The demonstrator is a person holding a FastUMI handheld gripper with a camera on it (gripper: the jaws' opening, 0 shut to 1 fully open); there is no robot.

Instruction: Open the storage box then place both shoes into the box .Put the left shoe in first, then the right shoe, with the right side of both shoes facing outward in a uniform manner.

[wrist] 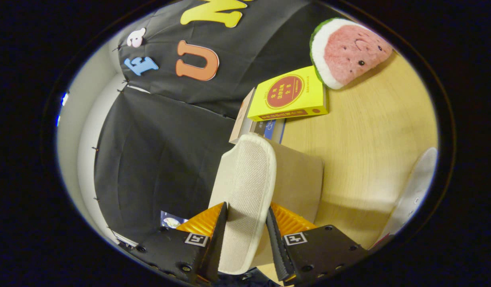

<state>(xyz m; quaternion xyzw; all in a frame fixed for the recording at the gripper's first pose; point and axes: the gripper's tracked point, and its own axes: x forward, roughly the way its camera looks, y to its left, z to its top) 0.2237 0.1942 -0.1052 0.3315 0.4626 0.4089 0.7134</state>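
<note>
My gripper [245, 223] is shut on a beige slipper [245, 179], with both black fingers [218, 235] pressing its sides. The slipper is held on edge, tilted, its mesh sole facing left and its tan upper facing right. It is lifted above the wooden table [369, 131]. A white object [415, 191], possibly the storage box or its lid, curves along the table to the right of the fingers; too little of it shows to tell.
Beyond the slipper lies a stack of books with a yellow book [291, 95] on top. A watermelon-slice plush [349, 50] rests on the table behind the books. The black cloth wall stands to the left.
</note>
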